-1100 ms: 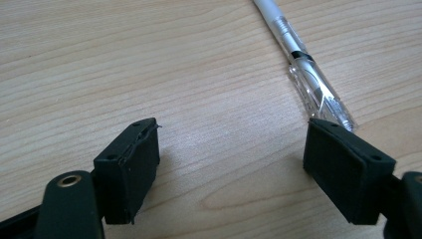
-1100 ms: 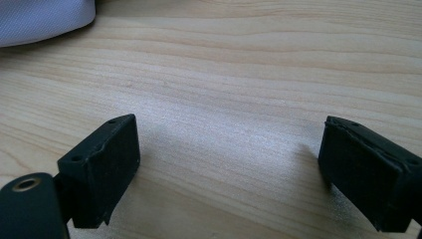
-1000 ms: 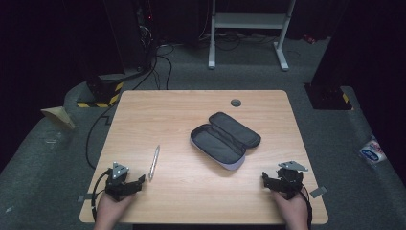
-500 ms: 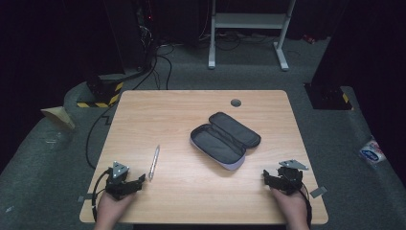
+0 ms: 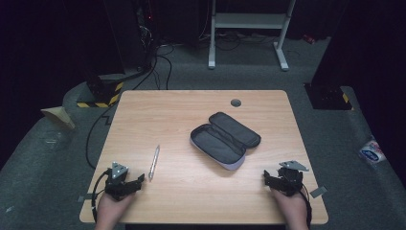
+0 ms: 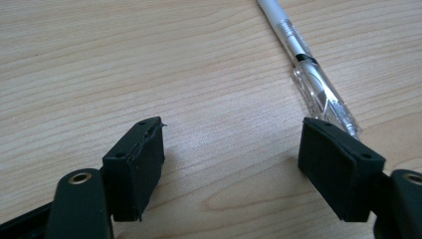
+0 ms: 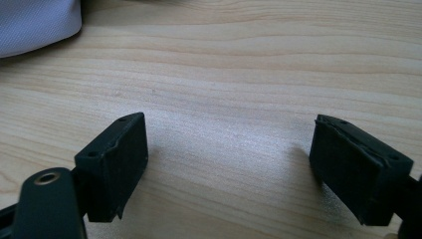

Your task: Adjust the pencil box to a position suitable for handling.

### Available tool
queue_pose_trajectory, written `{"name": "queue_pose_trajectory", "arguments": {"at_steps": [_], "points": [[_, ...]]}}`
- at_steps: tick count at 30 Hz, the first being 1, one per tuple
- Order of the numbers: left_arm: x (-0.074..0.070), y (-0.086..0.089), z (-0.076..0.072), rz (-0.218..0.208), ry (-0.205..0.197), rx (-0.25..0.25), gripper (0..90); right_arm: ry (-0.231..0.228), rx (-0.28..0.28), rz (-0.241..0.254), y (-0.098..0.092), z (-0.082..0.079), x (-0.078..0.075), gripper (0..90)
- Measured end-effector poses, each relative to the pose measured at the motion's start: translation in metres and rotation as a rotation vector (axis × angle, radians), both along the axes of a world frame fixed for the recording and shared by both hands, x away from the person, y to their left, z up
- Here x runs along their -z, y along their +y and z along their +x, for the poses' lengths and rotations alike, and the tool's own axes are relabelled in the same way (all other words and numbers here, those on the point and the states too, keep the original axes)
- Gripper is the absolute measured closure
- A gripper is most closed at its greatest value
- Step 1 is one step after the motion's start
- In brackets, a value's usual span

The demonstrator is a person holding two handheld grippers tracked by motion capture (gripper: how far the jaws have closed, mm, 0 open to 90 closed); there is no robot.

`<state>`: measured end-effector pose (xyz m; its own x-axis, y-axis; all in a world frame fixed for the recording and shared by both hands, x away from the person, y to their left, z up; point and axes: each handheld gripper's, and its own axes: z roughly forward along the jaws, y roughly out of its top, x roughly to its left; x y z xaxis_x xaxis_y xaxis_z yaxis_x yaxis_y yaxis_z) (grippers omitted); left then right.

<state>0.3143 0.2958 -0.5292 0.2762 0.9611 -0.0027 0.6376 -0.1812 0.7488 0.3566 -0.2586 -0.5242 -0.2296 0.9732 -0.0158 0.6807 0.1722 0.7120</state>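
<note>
Currently: both grippers parked at near edge, pen not yet gripped

Both grippers are rested low on the table (image 5: 143, 110), one at each near corner, so the working area between them is kept free. The left gripper (image 5: 134, 182) is pointed towards the pen (image 5: 153, 162), which is laid just beside it, lengthwise away from the person. Seen along the left gripper (image 6: 231, 164), the pen (image 6: 308, 69) is placed off to one side, its clear end touching or just short of one jaw, not between the two. The jaws have just been closing a little, yet nothing is caught; a wide gap of bare wood is left between them. Judged from this, a sideways shift is needed before a grip is possible.

The right gripper (image 5: 270, 178) is set near the pencil case (image 5: 225, 139), which is laid open at mid-table, lid folded back, presumably so the pen can be dropped in. Along the right gripper (image 7: 229, 169), the jaws are held wide apart over bare wood, and a corner of the case's pale shell (image 7: 35, 22) is visible ahead, apart from them.
</note>
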Motion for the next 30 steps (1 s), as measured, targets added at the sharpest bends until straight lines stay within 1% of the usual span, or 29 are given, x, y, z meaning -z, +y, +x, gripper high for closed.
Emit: {"name": "queue_pose_trajectory", "arguments": {"at_steps": [6, 10, 13, 14, 16, 19, 22, 24, 27, 30], "points": [[0.0, 0.0, 0.0, 0.0, -0.001, 0.001, 26.3, 0.002, 0.002, 0.009, 0.001, 0.0, 0.0, 18.9], [0.0, 0.0, -0.001, 0.0, 0.0, -0.005, 26.5, -0.013, -0.016, -0.004, 0.001, -0.001, -0.001, 22.1], [0.0, 0.0, -0.001, 0.0, 0.0, -0.009, 26.8, -0.013, -0.019, 0.0, 0.001, -0.001, -0.001, 23.3], [0.0, 0.0, -0.001, -0.002, -0.002, -0.013, 27.2, -0.016, -0.019, -0.004, 0.001, -0.001, -0.001, 24.5], [0.0, 0.0, -0.001, 0.001, -0.002, -0.013, 28.2, -0.012, -0.009, -0.001, 0.001, -0.001, -0.002, 30.7], [0.0, 0.0, -0.002, 0.0, -0.001, -0.015, 28.3, -0.01, -0.022, 0.004, 0.0, 0.0, -0.003, 33.4], [0.0, 0.0, -0.002, 0.002, -0.002, -0.016, 28.5, -0.015, -0.031, 0.005, 0.005, -0.001, -0.004, 35.0], [0.0, 0.0, -0.002, 0.003, -0.003, -0.015, 28.6, -0.022, -0.051, 0.002, 0.006, -0.003, -0.006, 36.8], [0.0, 0.0, -0.002, 0.0, -0.003, -0.017, 29.1, -0.032, -0.079, 0.012, 0.01, -0.005, -0.009, 37.4], [0.0, 0.001, -0.002, 0.002, -0.005, -0.015, 29.6, -0.045, -0.094, 0.025, 0.015, -0.007, -0.011, 37.5]]}}
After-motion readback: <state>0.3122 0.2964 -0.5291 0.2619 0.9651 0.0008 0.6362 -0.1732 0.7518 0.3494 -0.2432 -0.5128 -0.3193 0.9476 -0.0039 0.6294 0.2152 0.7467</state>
